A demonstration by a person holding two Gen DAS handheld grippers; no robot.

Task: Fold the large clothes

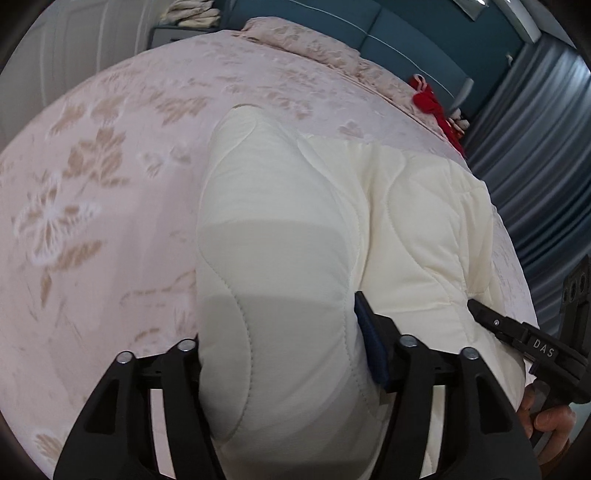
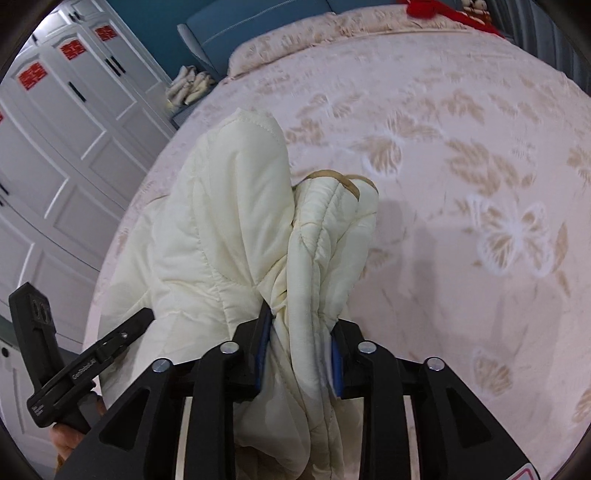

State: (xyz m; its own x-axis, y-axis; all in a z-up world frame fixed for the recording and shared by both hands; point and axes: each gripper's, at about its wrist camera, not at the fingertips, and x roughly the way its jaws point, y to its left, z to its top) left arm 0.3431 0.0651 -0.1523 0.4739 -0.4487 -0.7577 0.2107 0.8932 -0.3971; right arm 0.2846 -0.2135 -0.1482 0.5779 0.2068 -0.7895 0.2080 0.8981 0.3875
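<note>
Fingers grip cream jacket; tool reads "DAS".

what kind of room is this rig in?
Almost certainly a home bedroom: a bed with a pink floral bedspread and a blue padded headboard, a white panelled wardrobe, and grey curtains.

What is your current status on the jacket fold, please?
Both grippers, left and right, clamped on the cream quilted jacket. Jacket bunched over the floral bedspread. Nothing in the way.
</note>
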